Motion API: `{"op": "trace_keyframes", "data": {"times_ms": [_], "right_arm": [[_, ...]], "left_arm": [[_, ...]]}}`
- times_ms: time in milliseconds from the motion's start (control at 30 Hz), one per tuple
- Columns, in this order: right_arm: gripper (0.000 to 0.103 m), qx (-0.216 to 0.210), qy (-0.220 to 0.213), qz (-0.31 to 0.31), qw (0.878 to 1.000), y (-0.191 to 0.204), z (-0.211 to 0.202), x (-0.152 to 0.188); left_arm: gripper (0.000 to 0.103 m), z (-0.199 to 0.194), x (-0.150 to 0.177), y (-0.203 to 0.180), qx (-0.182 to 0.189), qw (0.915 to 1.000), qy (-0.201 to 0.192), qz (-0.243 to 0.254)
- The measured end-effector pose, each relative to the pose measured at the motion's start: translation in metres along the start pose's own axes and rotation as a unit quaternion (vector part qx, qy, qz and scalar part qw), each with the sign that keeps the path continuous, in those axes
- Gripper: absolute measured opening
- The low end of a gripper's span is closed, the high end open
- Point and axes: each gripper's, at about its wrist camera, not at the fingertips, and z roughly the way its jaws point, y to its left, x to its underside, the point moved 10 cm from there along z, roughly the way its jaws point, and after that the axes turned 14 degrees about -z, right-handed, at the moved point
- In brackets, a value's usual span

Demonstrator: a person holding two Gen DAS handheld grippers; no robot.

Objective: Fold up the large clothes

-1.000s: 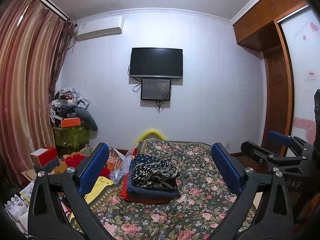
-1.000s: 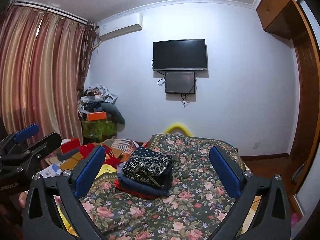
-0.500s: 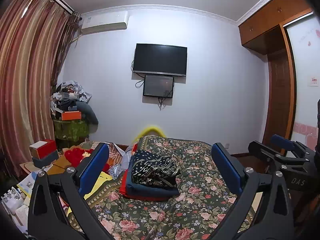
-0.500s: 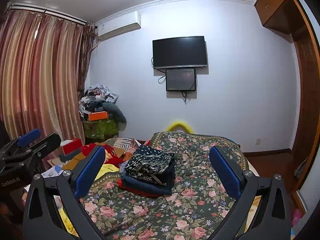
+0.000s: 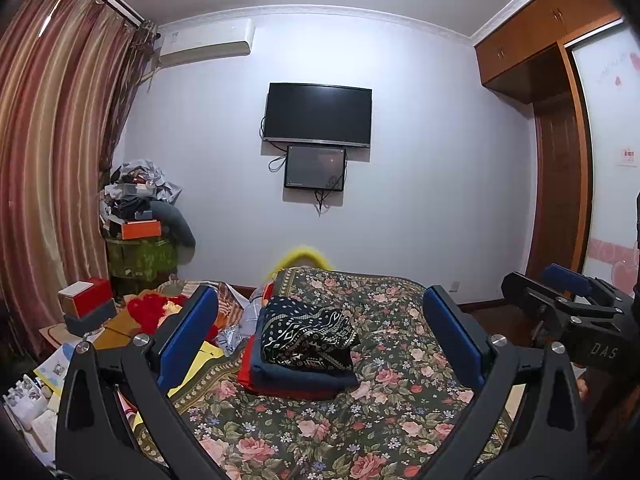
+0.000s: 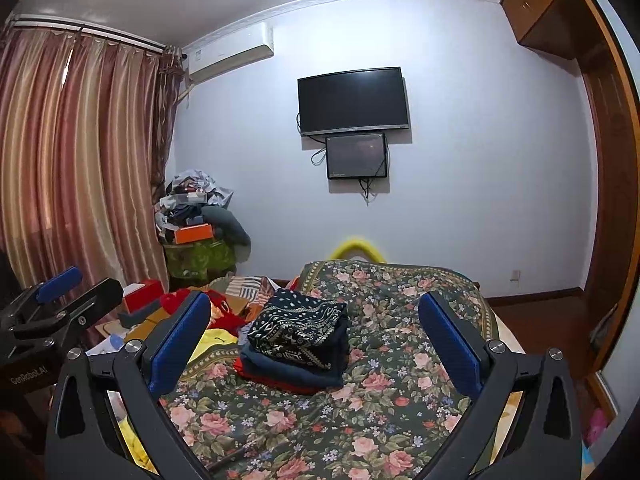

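Note:
A stack of folded clothes [image 5: 304, 348] lies on the floral bedspread [image 5: 392, 360]: a dark patterned garment on top, navy and red pieces beneath. The same stack [image 6: 298, 338] shows in the right wrist view. My left gripper [image 5: 320, 340] is held above the bed, open, nothing between its blue pads. My right gripper [image 6: 316, 340] is open too and empty, level with the left one. The right gripper [image 5: 568, 312] appears at the right edge of the left wrist view, the left gripper [image 6: 52, 308] at the left edge of the right wrist view.
Loose red, yellow and striped clothes [image 5: 168, 312] lie heaped left of the bed. A cluttered stand with boxes [image 5: 140, 236] sits by the curtain [image 5: 48, 160]. A television [image 5: 318, 116] hangs on the far wall. A wooden wardrobe [image 5: 560, 152] lines the right side.
Both grippers have tilted upward a little, so the bed and stack sit lower in both views. Both stay open and empty.

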Motion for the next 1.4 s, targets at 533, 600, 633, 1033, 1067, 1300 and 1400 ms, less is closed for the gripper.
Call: {"op": "trace_keyframes", "data": {"times_ms": [533, 600, 633, 1033, 1067, 1300, 1400], "right_arm": [[0.103, -0.004, 0.007, 0.002, 1.000, 0.002, 0.003, 0.001], [0.103, -0.004, 0.007, 0.002, 1.000, 0.002, 0.003, 0.001], [0.103, -0.004, 0.008, 0.002, 1.000, 0.002, 0.003, 0.001], [0.103, -0.003, 0.009, 0.002, 1.000, 0.002, 0.005, 0.003], [0.103, -0.002, 0.009, 0.003, 1.000, 0.002, 0.005, 0.003], [0.103, -0.001, 0.011, 0.006, 1.000, 0.002, 0.007, 0.004], [0.103, 0.000, 0.012, 0.006, 1.000, 0.002, 0.007, 0.003]], "left_arm": [[0.102, 0.003, 0.002, 0.002, 0.000, 1.0000, 0.007, -0.002], [0.102, 0.004, 0.002, 0.002, 0.002, 1.0000, 0.009, -0.004], [0.102, 0.005, 0.002, 0.002, 0.002, 0.9999, 0.009, -0.004], [0.102, 0.009, 0.006, 0.000, 0.014, 0.9996, 0.024, 0.004], [0.102, 0.009, 0.007, 0.000, 0.014, 0.9996, 0.024, 0.003], [0.102, 0.011, 0.007, 0.005, 0.019, 0.9994, 0.027, -0.007], [0.102, 0.011, 0.008, 0.004, 0.023, 0.9992, 0.031, -0.008]]}}
